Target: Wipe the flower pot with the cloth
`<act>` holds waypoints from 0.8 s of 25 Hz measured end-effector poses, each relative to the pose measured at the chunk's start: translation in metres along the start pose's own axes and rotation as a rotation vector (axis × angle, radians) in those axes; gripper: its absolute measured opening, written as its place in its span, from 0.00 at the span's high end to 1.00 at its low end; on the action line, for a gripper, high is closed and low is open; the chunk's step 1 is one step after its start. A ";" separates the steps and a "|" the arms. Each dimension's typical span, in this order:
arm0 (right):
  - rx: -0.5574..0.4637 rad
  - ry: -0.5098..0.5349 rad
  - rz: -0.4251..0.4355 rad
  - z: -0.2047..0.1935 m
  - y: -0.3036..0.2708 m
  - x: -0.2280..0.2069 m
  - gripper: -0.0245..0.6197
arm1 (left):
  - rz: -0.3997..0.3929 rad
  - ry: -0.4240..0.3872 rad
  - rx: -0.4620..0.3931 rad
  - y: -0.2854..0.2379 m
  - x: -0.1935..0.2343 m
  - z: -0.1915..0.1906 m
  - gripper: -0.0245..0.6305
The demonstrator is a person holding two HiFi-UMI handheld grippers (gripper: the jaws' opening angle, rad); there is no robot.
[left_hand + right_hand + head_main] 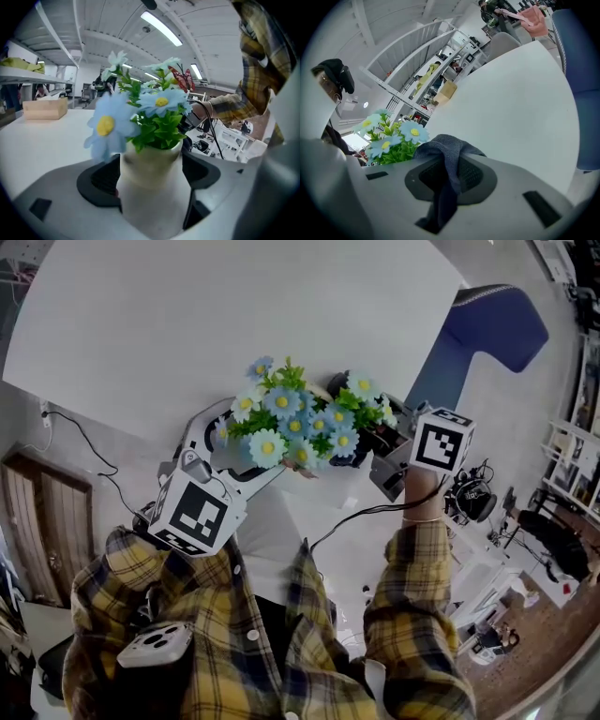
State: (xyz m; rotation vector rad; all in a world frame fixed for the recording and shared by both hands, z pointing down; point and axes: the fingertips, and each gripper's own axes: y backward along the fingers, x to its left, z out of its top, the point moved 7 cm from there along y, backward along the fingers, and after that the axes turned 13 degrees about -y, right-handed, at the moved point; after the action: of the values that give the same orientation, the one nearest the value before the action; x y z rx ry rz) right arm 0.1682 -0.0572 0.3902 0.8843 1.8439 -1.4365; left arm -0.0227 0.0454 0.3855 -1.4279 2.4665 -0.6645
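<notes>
A white flower pot [149,161] with blue and white daisies [140,110] is held up off the table, and my left gripper [150,177] is shut on its body. From the head view the flowers [298,423] hide the pot, and the left gripper [246,454] reaches in from the lower left. A grey-blue cloth [446,146] is pinched in my right gripper [450,180] and hangs over its jaws. That gripper [382,460] sits just right of the bouquet [391,138]. I cannot tell whether cloth and pot touch.
A white table [234,324] spreads out beyond the flowers. A blue chair [487,334] stands at its right edge. A cardboard box [44,108] lies far off on the table. Cables and shelving are at the lower right of the floor.
</notes>
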 end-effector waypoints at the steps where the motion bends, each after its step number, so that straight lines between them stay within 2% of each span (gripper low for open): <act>1: 0.006 0.002 0.000 -0.004 0.000 0.000 0.91 | -0.003 -0.020 0.001 -0.002 -0.001 0.001 0.34; 5: 0.025 0.020 -0.009 -0.008 -0.004 0.002 0.91 | -0.042 -0.063 0.000 -0.001 0.005 -0.002 0.34; 11: 0.119 0.086 -0.011 -0.002 -0.006 0.006 0.91 | -0.140 -0.140 0.019 -0.001 0.013 0.002 0.34; 20: 0.285 0.170 0.011 0.030 -0.023 0.009 0.91 | -0.375 -0.299 0.074 -0.021 0.035 0.021 0.34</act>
State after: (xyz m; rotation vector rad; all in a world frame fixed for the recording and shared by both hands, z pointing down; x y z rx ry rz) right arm 0.1467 -0.0892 0.3896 1.1853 1.7761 -1.6907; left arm -0.0160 0.0005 0.3783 -1.8291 1.9503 -0.5514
